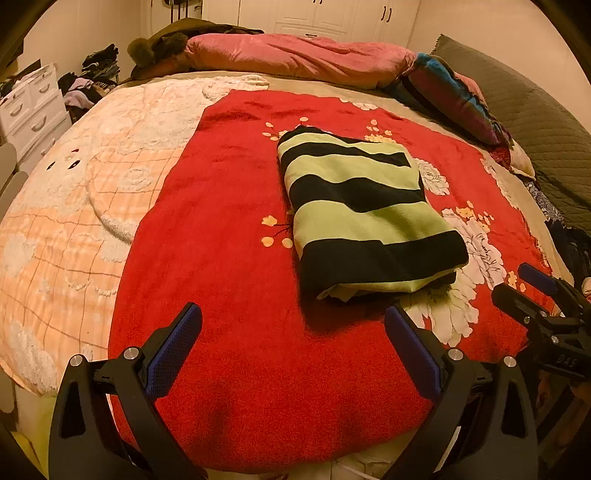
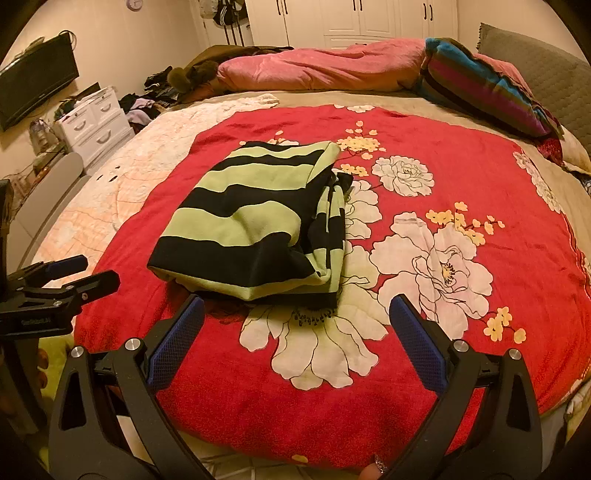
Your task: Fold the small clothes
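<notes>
Left gripper point(image 1: 293, 315) spread wide, blue-padded fingers point(image 1: 173, 347) empty, poised above the near edge of the red floral blanket point(image 1: 229, 266). Seen also from the right wrist view at far left point(image 2: 86, 275), low over the blanket's near-left corner, its own fingers there close together in profile.

To the left of the blanket: peach checked bedspread point(image 1: 55, 240) with raised white patches, covering the bed. Beyond the bed's left edge: white drawer unit point(image 2: 94, 120), heap of dark clothes point(image 1: 98, 74), wall-mounted black screen point(image 2: 35, 85).

Centre: striped green-and-black garment point(image 1: 362, 206), folded into a compact rectangle, lying flat on the blanket, touching neither gripper. Near end just ahead of both grippers; folded layers visible along its right-hand edge point(image 2: 328, 221) in the right wrist view. Partly overlapping a large white printed flower point(image 2: 317, 343).

Right gripper point(image 2: 295, 321) likewise spread wide and empty, hovering over the same white flower, just short of the garment's near end. Visible in the left wrist view at far right point(image 1: 532, 284), near the garment's near-right corner.

Far side of the bed: pink quilt point(image 1: 295, 55) bunched along the back, multicoloured striped pillow point(image 2: 484, 85) at right, grey quilted headboard point(image 1: 535, 122) furthest right. White wardrobe doors point(image 2: 354, 18) behind.
</notes>
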A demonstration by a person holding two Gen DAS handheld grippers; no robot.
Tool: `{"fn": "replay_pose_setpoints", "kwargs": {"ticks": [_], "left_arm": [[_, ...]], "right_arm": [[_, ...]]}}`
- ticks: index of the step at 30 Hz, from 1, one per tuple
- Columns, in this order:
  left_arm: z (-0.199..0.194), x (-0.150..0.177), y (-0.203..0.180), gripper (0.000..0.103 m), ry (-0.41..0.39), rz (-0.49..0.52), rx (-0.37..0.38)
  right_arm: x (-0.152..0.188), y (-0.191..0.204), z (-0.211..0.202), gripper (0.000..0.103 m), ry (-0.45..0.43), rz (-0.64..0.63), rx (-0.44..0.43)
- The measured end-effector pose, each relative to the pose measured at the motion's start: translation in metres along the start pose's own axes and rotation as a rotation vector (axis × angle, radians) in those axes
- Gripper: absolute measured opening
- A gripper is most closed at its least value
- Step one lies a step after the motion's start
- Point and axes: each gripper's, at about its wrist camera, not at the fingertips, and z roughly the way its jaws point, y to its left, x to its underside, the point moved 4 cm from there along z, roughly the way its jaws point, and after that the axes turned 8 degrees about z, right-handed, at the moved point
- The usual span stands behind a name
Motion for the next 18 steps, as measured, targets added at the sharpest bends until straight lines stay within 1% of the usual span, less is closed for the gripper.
{"fn": "replay_pose_setpoints", "kwargs": {"ticks": [13,18], "left_arm": [[0.0024,-0.0002,-0.0040,0.099,0.009,0.032,-0.036],[0.0070,0.0002,-0.0016,0.099,0.034,0.034,-0.045]], "right_arm": [[0.0001,-0.0014,0.0006,0.094,-0.002,0.000,0.002],[0.0009,-0.0057,0.0039,0.094,0.000,0.013,0.014]]}}
